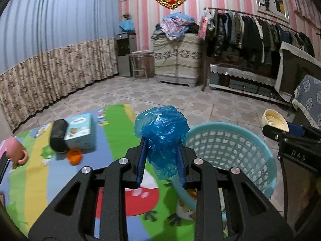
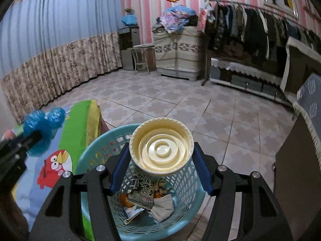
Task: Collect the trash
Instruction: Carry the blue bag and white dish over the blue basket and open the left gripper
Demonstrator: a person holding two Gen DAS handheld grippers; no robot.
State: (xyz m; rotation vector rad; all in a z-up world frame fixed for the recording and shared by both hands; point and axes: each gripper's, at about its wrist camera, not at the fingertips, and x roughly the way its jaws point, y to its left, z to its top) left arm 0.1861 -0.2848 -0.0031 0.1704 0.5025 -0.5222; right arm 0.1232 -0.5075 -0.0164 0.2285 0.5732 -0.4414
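Our left gripper [image 1: 161,152] pinches a crinkly blue plastic bag [image 1: 162,132] beside the lattice basket [image 1: 230,146]; our right gripper [image 2: 160,160] clamps a ribbed cream paper bowl [image 2: 161,146] above it.

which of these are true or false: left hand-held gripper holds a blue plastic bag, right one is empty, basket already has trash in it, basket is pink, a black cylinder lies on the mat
1. The left hand-held gripper holds a crumpled blue plastic bag: true.
2. The right hand-held gripper is empty: false, it grips a cream plastic cup.
3. The basket already holds trash: true, wrappers and paper lie inside.
4. The basket is pink: false, light blue.
5. A black cylinder lies on the play mat: true.
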